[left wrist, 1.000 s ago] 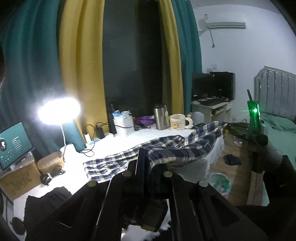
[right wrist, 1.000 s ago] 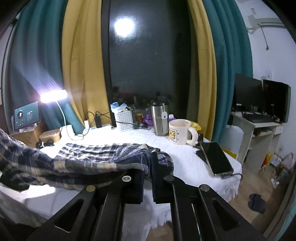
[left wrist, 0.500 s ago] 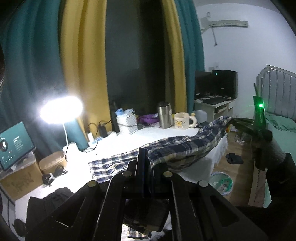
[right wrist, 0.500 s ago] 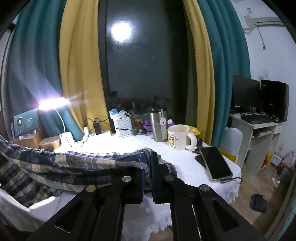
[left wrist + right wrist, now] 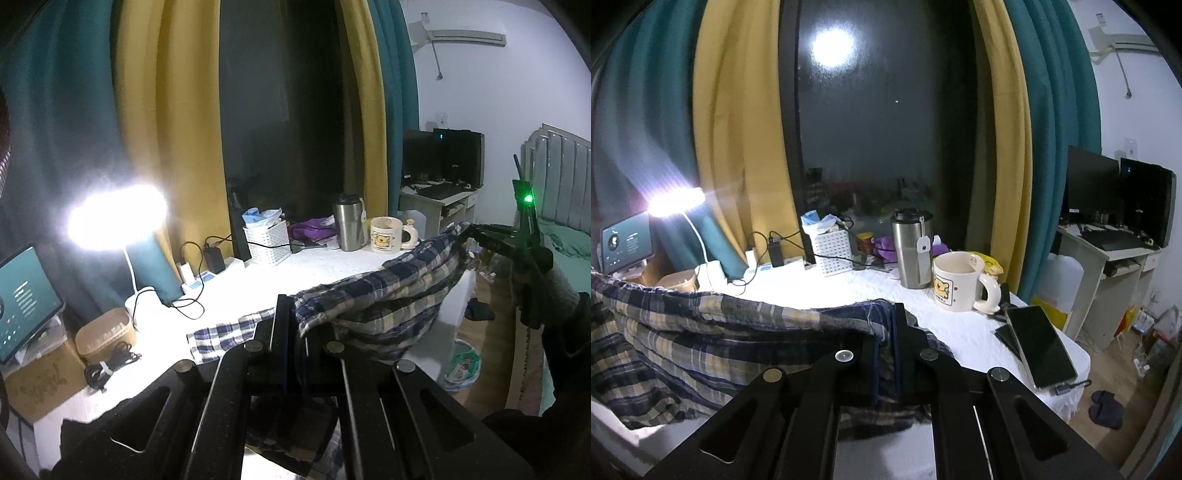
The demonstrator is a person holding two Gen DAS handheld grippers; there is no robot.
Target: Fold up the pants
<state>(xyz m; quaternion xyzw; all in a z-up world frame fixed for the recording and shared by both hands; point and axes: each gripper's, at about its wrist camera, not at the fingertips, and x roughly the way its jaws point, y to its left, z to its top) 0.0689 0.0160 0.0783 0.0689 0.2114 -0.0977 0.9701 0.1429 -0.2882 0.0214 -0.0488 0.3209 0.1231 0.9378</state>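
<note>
Open white tabletop in the middle, clutter along the back and right edge

The bare stretch of the table (image 5: 849, 291) offers passage; behind it stand the white basket (image 5: 833, 253), steel tumbler (image 5: 910, 254) and mug (image 5: 956, 282), with cables (image 5: 192, 254) and the lamp (image 5: 118, 218) at left, and a phone (image 5: 1043, 345) lying near the right edge.

- I saw the blue-and-cream plaid pants (image 5: 388, 295) (image 5: 713, 332) stretched, bunched, across mid-frame, one leg trailing flat onto the white table at lower centre.
</note>
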